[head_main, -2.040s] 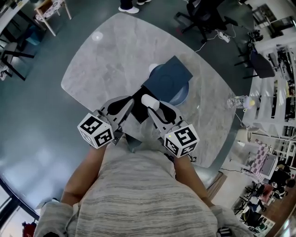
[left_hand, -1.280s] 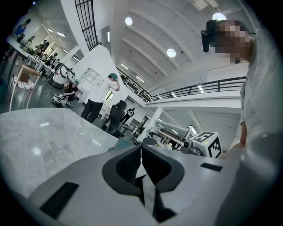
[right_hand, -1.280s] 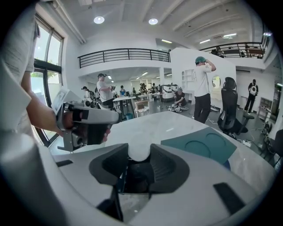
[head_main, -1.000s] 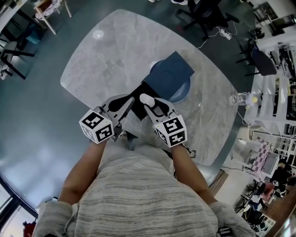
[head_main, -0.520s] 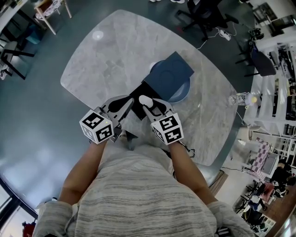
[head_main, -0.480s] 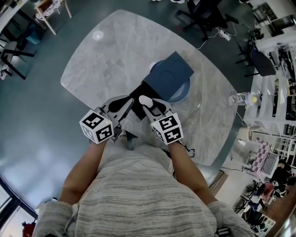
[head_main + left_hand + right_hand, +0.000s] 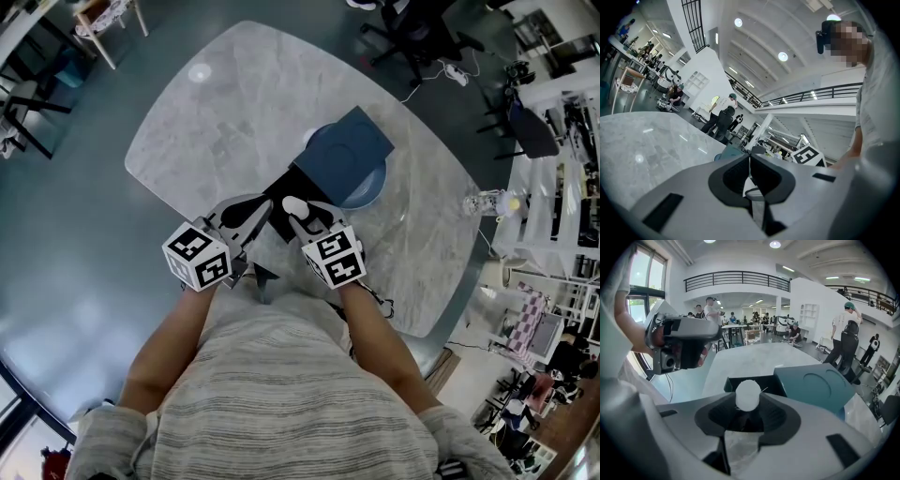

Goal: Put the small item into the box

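The right gripper point(image 7: 294, 210) pinches a small, white, fluffy ball point(image 7: 748, 394) between its grey fingers, just at the near side of the open black box point(image 7: 774, 384). Behind the box sits a square teal lid point(image 7: 816, 386) with a round dent. Left of the box, the left gripper point(image 7: 750, 159) has its fingers pressed together on nothing. The box stands on a smooth grey marble counter point(image 7: 234, 103).

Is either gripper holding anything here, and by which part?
The right gripper pinches the white ball by its sides, at the jaw tips. The left gripper is shut and empty.
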Available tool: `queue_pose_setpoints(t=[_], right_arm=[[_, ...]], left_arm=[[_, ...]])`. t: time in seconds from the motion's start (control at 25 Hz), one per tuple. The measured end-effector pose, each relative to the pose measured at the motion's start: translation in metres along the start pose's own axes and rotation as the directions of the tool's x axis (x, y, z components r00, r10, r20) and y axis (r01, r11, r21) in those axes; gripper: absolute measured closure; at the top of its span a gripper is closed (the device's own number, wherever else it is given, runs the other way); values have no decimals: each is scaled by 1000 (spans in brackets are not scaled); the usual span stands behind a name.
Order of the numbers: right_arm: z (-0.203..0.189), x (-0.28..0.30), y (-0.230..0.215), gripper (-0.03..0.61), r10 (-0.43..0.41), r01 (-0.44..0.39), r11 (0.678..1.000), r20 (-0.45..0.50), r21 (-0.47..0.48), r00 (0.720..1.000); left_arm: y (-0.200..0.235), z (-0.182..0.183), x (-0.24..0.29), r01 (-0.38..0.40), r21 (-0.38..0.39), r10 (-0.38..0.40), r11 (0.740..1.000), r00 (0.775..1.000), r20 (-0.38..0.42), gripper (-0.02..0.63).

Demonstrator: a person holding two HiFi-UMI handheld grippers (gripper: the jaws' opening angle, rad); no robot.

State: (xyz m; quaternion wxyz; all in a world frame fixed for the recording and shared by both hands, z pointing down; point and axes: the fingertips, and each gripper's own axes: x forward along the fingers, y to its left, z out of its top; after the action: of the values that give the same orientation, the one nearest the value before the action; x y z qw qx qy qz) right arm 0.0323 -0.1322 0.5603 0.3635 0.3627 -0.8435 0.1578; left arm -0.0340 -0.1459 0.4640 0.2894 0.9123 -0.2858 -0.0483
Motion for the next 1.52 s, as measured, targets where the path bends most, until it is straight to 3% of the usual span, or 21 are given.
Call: queue_pose_setpoints(t=[1.04, 1.52], right_arm=[[-15, 18, 5, 411, -40, 26, 995, -151, -95, 988], [-29, 23, 5, 411, -49, 31, 995, -186, -95, 981]], left_arm=[[0, 2, -6, -5, -2, 5, 1000, 1000, 1, 591], [0, 0, -9, -7, 1, 7, 1000, 1000, 2, 591]])
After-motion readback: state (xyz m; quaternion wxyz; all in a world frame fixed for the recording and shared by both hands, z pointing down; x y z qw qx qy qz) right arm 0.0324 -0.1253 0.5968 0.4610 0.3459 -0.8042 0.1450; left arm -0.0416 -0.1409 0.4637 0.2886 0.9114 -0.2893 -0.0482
